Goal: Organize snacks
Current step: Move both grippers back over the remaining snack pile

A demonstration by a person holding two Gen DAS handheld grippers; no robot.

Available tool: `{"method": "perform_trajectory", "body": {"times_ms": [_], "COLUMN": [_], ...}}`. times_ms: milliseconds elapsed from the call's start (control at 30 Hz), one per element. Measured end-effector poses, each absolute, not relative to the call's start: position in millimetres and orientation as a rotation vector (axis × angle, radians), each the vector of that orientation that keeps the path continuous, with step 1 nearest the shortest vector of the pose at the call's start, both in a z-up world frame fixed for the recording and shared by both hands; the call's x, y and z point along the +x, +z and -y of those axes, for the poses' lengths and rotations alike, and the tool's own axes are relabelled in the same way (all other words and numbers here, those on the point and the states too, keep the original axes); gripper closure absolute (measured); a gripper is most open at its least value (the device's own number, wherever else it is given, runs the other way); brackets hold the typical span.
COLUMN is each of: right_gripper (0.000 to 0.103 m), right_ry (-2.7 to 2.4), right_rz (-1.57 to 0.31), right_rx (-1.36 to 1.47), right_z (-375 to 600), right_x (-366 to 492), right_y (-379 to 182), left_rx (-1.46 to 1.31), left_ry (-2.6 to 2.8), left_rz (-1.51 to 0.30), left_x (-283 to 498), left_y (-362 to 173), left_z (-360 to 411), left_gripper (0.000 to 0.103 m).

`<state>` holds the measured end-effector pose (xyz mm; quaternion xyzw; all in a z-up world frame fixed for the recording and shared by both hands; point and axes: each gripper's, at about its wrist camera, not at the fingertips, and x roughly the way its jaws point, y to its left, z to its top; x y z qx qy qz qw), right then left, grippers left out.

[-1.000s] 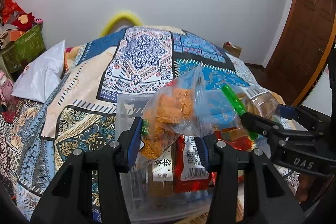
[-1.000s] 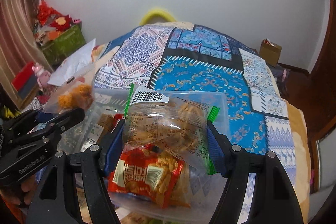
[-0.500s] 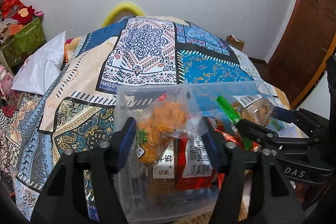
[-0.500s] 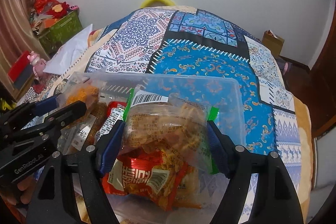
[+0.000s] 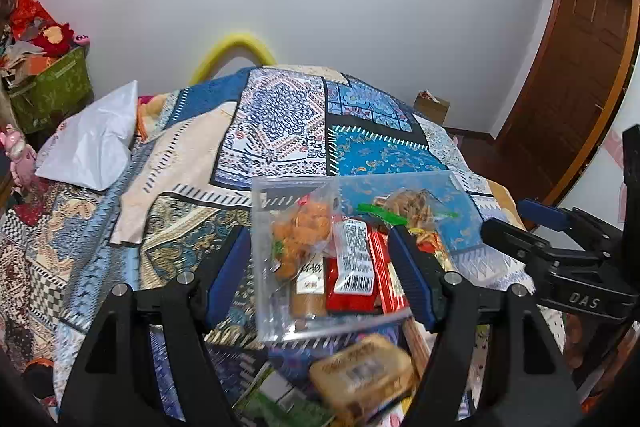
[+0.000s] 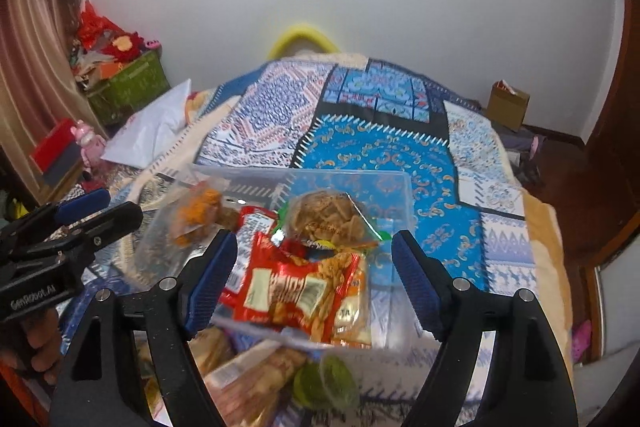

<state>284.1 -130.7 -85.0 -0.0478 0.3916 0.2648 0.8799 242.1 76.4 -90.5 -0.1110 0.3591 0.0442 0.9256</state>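
My right gripper body: "DAS"
My left gripper body: "GenRobot.AI"
Snack packet labels: too blurred for me to read

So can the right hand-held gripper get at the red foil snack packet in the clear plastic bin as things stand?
Probably yes. The right hand-held gripper is open, with the red foil snack packet lying between its fingers, uppermost at the near side of the clear plastic bin; nothing covers it.

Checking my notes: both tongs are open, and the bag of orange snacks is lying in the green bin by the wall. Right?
Not quite. The bag of orange snacks lies in the clear plastic bin on the bed, as the left wrist view shows. The left tongs and right tongs are open.
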Motion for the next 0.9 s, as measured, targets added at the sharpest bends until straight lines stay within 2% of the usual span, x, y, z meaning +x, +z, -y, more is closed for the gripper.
{"method": "perform_trajectory", "body": {"times_ms": [67, 333, 700, 900], "right_gripper": [0.021, 0.02, 0.02, 0.021], "right_ry": [0.551, 0.559, 0.57, 0.573], "right_rz": [-0.799, -0.822, -0.936, -1.021], "right_rx": [-0.106, -0.131, -0.146, -0.14], "right_z": [135, 145, 151, 144], "right_x": [271, 230, 190, 195], "right_y": [-81, -95, -143, -172], "left_rx": [-0.221, -0.185, -0.227, -0.273], "left_ry": [0.093, 0.085, 0.119, 0.107], "left_rz": [-0.734, -0.789, -0.967, -1.01], "left_x": [231, 187, 155, 146], "left_y": [-87, -101, -169, -195], "left_z": [-77, -72, -81, -83], "left_gripper": [0.033, 0.032, 0.032, 0.032]}}
